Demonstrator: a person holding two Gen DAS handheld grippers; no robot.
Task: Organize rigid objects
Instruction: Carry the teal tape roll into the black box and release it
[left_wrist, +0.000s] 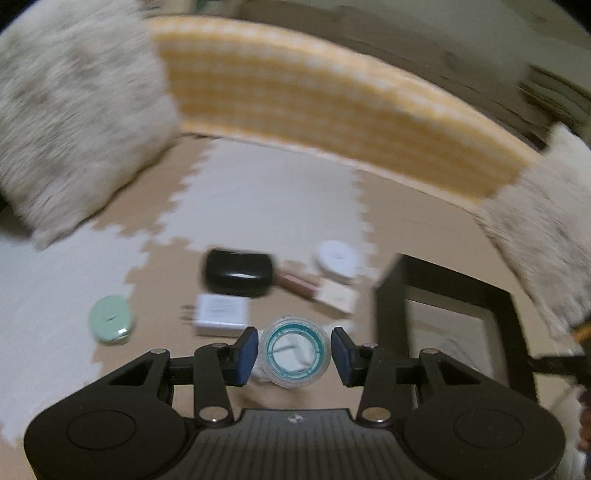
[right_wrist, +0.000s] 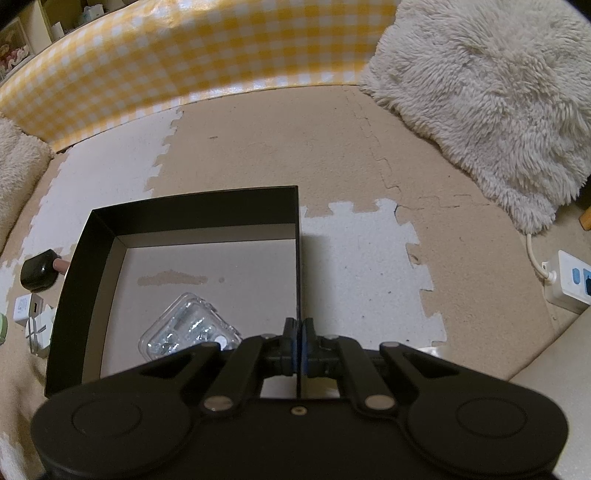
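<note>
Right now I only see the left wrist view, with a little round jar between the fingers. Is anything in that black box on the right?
Observer: Yes, one clear plastic case lies inside the box.
Operator: What is the other hand doing?
Observer: The right gripper is shut on the box's right wall, pinching its rim.
Operator: Anything beyond the box?
Observer: A white power strip lies on the floor, far to the right.

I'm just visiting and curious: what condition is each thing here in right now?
left hand-held gripper: open, fingers either side of the clear jar.
clear jar: upright on the floor mat, ungripped.
right hand-held gripper: shut on the black box's wall.
black box: open-topped.
clear plastic case: lying inside the box.
</note>
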